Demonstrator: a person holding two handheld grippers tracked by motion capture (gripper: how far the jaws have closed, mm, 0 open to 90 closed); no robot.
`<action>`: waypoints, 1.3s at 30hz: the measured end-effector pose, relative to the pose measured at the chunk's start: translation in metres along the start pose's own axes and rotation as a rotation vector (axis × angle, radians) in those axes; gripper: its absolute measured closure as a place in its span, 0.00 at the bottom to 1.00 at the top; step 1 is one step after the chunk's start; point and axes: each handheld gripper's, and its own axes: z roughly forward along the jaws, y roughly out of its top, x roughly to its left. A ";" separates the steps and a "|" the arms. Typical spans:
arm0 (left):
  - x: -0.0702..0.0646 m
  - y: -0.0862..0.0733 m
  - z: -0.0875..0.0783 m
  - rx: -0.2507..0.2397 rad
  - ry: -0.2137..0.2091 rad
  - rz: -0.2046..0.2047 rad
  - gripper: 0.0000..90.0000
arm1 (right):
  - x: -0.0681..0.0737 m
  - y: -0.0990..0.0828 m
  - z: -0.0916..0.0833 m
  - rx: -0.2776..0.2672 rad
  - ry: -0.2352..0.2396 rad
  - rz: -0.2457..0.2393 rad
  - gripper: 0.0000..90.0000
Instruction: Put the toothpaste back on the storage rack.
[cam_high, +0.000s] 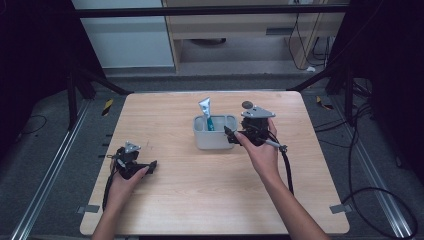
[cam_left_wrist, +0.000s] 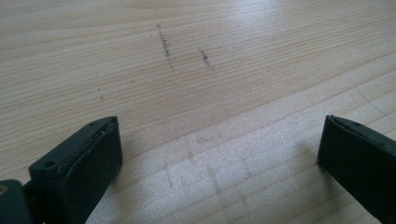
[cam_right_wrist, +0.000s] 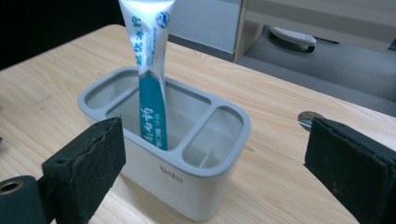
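While both grippers gape empty, toothpaste tube (cam_right_wrist: 150, 70) stands near-upright, crimped end up, in holder's (cam_right_wrist: 205, 161) middle compartment.

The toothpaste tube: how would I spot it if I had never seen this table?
Start at the light wooden table and find the grey plastic holder with three compartments near its far middle. The white and teal toothpaste tube stands in the wide middle compartment, leaning, its flat crimped end uppermost. It is the one thing rising above the holder's rim; both end compartments look empty.

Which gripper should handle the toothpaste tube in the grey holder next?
Right, probably. The right gripper sits open beside the grey plastic three-compartment holder with the white-and-teal toothpaste tube; the left gripper is far off over bare wood.
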 end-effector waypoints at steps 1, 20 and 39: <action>0.000 0.000 0.000 0.000 0.000 0.000 0.00 | -0.001 -0.001 -0.001 0.006 -0.007 -0.008 0.06; 0.000 0.000 0.000 0.000 -0.002 0.000 0.00 | -0.044 -0.043 -0.032 0.053 -0.083 -0.015 0.14; 0.000 0.000 0.000 0.001 -0.001 0.001 0.00 | -0.086 -0.083 -0.042 0.180 -0.119 0.016 0.12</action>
